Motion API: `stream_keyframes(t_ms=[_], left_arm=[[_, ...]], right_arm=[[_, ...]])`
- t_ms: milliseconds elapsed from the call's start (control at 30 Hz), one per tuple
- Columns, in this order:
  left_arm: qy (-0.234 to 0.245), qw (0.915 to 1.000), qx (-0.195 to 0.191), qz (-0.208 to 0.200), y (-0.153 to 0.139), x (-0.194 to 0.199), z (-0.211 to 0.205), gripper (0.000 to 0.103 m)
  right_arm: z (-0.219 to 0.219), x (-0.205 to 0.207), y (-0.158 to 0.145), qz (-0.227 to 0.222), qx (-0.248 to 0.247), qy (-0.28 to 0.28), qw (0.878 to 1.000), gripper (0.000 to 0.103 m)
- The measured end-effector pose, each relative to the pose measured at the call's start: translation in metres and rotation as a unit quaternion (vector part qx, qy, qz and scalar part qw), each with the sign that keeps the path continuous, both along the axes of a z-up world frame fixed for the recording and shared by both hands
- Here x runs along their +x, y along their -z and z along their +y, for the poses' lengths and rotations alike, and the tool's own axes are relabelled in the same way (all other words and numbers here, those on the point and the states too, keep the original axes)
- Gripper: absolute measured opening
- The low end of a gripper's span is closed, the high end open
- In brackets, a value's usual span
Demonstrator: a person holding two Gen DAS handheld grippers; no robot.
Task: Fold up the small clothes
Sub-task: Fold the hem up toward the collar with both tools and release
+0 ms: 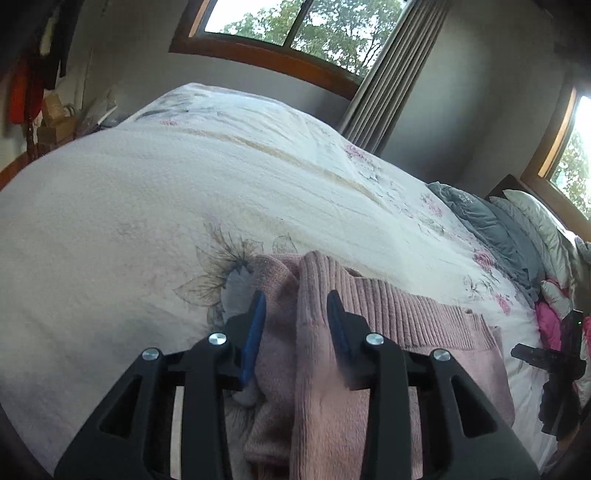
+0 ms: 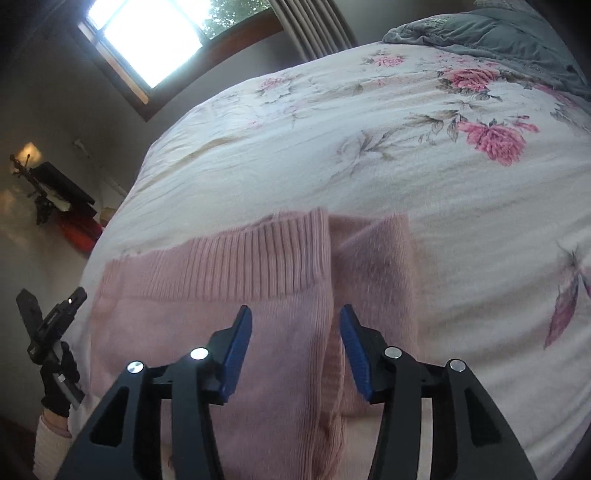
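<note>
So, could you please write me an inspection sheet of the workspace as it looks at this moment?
Surface: bed with a white floral bedspread, mostly bare around the garment.
Job's things: pink knit sweater lying on the bedspread, ribbed hem showing, one side folded over the body.
Clutter: grey bedding and pillows bunched at the head of the bed; bright pink fabric beside them.
Grippers: left gripper open above the sweater's fold; right gripper open above the sweater; neither holds cloth.
Cables: nothing seen.
Surroundings: wood-framed window, grey curtain, hanging clothes at the wall.
</note>
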State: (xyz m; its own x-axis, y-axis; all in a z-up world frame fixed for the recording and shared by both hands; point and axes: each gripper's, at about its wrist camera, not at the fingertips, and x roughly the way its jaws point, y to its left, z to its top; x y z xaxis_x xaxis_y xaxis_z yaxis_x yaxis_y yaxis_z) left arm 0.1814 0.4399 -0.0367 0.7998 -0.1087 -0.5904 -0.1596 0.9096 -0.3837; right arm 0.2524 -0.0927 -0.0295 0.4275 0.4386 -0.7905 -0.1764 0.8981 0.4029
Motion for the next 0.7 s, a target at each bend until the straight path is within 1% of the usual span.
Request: stream_keyframes(t_ms=[67,100,167,233,300,333,400,467,567,633,700], left_arm=[[0.023,0.9996,0.004,-0.014,-0.008,-0.023,-0.017,0.037],[0.033,0.9993,0.006,-0.017,-0.01,-0.032,-0.025,0.04],[0.064,0.9977,0.011,-0.019,-0.011,-0.053,-0.047,0.043],[0.087,0.9961,0.014,-0.011,-0.007,-0.066,-0.064,0.044],[0.104,0.9945,0.007,0.007,0.002,-0.073,-0.076,0.044],[0.11,0.9938,-0.003,0.015,0.008,-0.075,-0.081,0.044],[0.117,0.9927,-0.01,0.028,0.017,-0.075,-0.085,0.044],[0.118,0.9919,-0.009,0.045,0.028,-0.073,-0.086,0.044],[0.116,0.9907,-0.009,0.07,0.043,-0.067,-0.08,0.044],[0.109,0.9906,-0.007,0.082,0.052,-0.065,-0.075,0.044],[0.104,0.9909,-0.021,0.084,0.06,-0.066,-0.068,0.044]], right_arm=[[-0.001,-0.032,0.003,0.004,-0.002,-0.022,1.0,0.06],[-0.003,-0.05,0.007,0.009,0.001,-0.03,0.999,0.062],[-0.005,-0.073,0.014,0.017,0.013,-0.04,0.999,0.063],[-0.008,-0.093,0.024,0.026,0.033,-0.04,0.998,0.063],[-0.01,-0.104,0.032,0.033,0.046,-0.037,0.998,0.063],[-0.009,-0.107,0.036,0.034,0.051,-0.038,0.997,0.062],[-0.007,-0.109,0.043,0.039,0.056,-0.04,0.997,0.048],[-0.004,-0.109,0.048,0.047,0.048,-0.037,0.997,0.025],[-0.007,-0.111,0.041,0.05,0.061,-0.039,0.996,0.01],[-0.013,-0.114,0.035,0.047,0.045,-0.03,0.997,0.008],[-0.019,-0.114,0.04,0.057,0.044,-0.025,0.997,0.008]])
